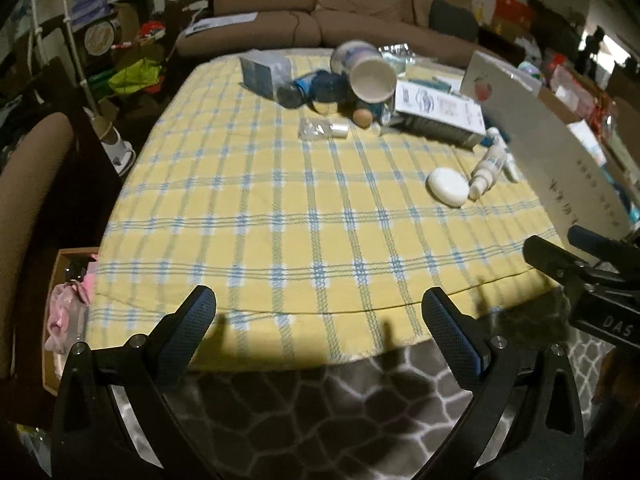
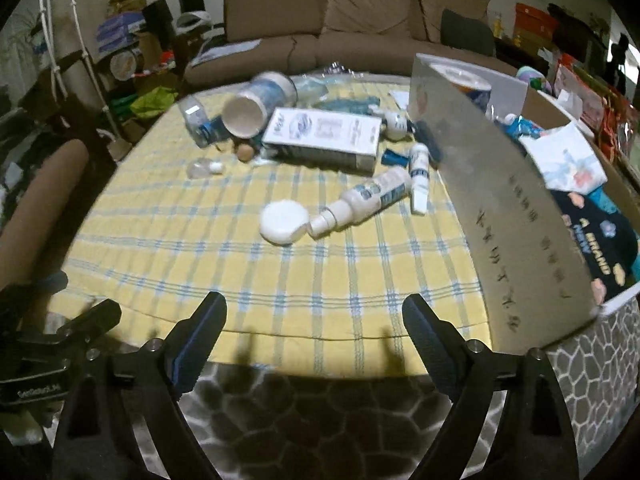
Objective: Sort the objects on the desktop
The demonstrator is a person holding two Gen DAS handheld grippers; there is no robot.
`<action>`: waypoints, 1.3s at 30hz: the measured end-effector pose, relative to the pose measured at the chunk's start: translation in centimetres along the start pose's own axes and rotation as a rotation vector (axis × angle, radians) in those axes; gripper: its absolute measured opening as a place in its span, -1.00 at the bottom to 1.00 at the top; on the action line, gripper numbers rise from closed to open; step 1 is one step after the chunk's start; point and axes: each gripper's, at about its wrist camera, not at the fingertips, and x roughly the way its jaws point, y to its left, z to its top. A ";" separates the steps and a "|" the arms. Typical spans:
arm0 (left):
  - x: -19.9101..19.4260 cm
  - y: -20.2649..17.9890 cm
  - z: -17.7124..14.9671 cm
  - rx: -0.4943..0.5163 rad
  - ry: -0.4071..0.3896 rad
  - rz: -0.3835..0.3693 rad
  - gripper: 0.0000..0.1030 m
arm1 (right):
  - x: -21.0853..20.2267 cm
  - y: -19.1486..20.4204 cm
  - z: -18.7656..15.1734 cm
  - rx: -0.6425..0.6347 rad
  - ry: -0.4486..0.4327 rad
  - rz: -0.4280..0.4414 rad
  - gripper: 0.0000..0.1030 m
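Note:
A table with a yellow plaid cloth holds scattered objects. A white round jar lies beside a white spray bottle. A tipped paper cup, a white carton, a brown egg and blue bottles lie at the far side. My left gripper is open and empty over the near table edge. My right gripper is open and empty there too.
An open cardboard box stands at the table's right, holding packets and cloths. A brown sofa is behind. A chair arm is at left. A patterned rug lies below.

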 end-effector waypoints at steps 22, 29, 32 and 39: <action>5.9 -0.8 0.3 -0.011 -0.014 0.060 1.00 | 5.7 -0.4 -1.4 0.020 0.017 -0.051 1.00; 5.9 -0.7 0.3 -0.015 -0.013 0.055 1.00 | 5.8 -0.4 -1.4 0.019 0.017 -0.052 1.00; 5.9 -0.7 0.3 -0.016 -0.014 0.054 1.00 | 5.8 -0.4 -1.4 0.019 0.017 -0.051 1.00; 5.9 -0.8 0.3 -0.016 -0.015 0.055 1.00 | 5.8 -0.4 -1.4 0.019 0.017 -0.051 1.00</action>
